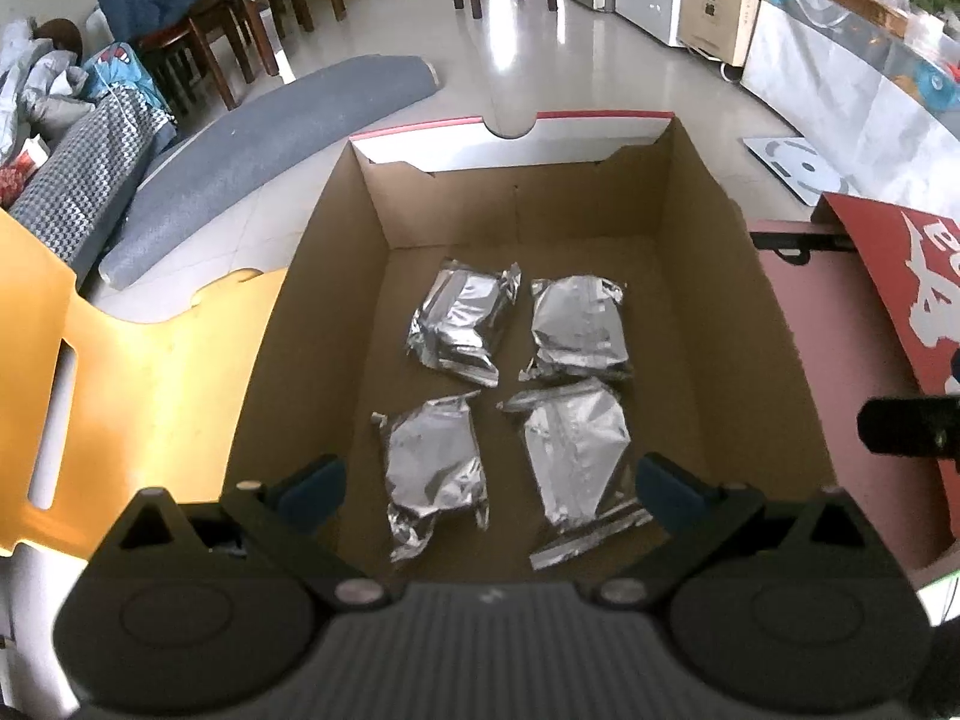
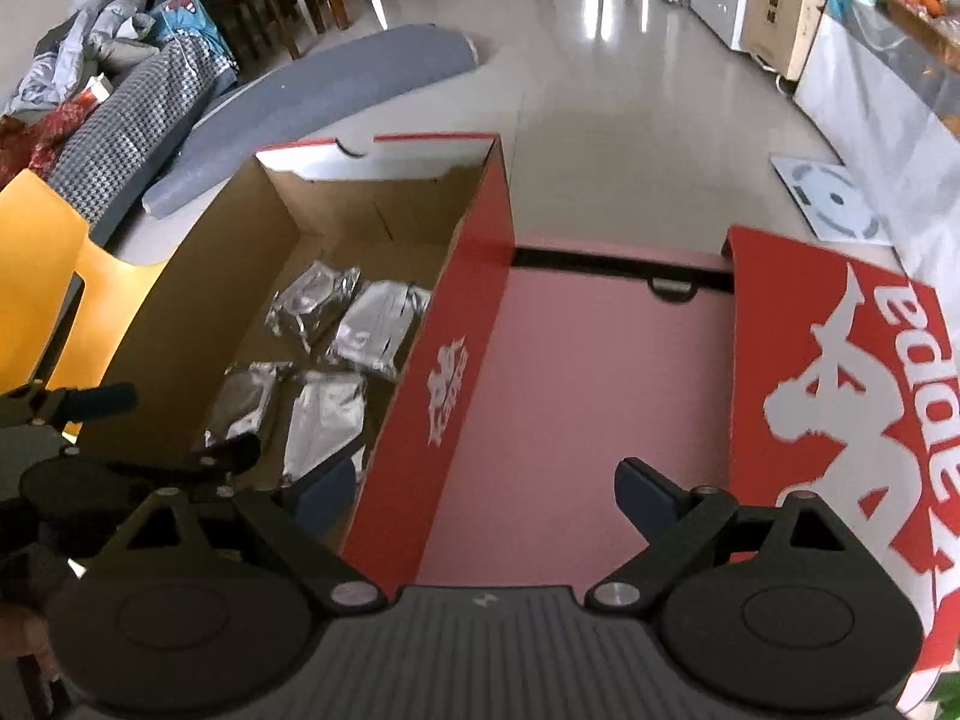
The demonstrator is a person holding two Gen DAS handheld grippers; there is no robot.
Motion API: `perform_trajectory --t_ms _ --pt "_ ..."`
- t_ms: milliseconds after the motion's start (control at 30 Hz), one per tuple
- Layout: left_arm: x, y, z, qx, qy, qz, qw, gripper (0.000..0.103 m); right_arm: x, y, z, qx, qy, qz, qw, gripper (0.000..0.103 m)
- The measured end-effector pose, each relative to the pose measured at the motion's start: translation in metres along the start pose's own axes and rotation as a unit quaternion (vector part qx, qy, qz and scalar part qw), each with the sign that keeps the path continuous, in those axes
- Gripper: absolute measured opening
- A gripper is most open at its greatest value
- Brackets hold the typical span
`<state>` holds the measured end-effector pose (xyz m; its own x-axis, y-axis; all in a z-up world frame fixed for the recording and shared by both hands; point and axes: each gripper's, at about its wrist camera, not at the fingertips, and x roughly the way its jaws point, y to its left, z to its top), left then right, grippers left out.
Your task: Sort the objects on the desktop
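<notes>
- Four silver foil packets lying two by two on the floor of the open cardboard box point(image 1: 708, 276): far left packet point(image 1: 459, 321), far right packet point(image 1: 579, 327), near left packet point(image 1: 435, 471), near right packet point(image 1: 576, 462).
- Left gripper point(image 1: 489, 483) above the near end of the box, fingers spread wide, pinching nothing; blue pads point(image 1: 315, 483) flanking the two near packets, contact with them impossible to judge.
- Right gripper point(image 2: 486, 495) likewise spread and empty, straddling the box's red side wall point(image 2: 444, 384); left pad half hidden behind that wall.
- Red lid point(image 2: 840, 396) to the right, cut off by the frame edge, logo only partly readable.
- Pink tabletop point(image 2: 576, 396) bare between box and lid.
- From the right wrist view, near packets blurred and partly blocked by the left gripper's finger.
</notes>
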<state>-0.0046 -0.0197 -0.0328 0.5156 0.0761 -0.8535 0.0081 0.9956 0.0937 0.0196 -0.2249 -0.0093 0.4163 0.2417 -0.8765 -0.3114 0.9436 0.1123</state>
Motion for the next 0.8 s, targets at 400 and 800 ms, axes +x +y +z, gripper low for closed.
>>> perform_trajectory --t_ms 400,800 --pt "-0.009 0.009 -0.014 0.005 -0.005 -0.002 1.0 0.103 0.003 0.028 -0.022 -0.021 0.012 -0.006 1.0 0.093" --pt "-0.013 0.01 -0.021 0.013 -0.007 0.002 0.9999 0.103 0.004 0.039 -0.028 -0.032 0.015 -0.007 0.999 0.093"
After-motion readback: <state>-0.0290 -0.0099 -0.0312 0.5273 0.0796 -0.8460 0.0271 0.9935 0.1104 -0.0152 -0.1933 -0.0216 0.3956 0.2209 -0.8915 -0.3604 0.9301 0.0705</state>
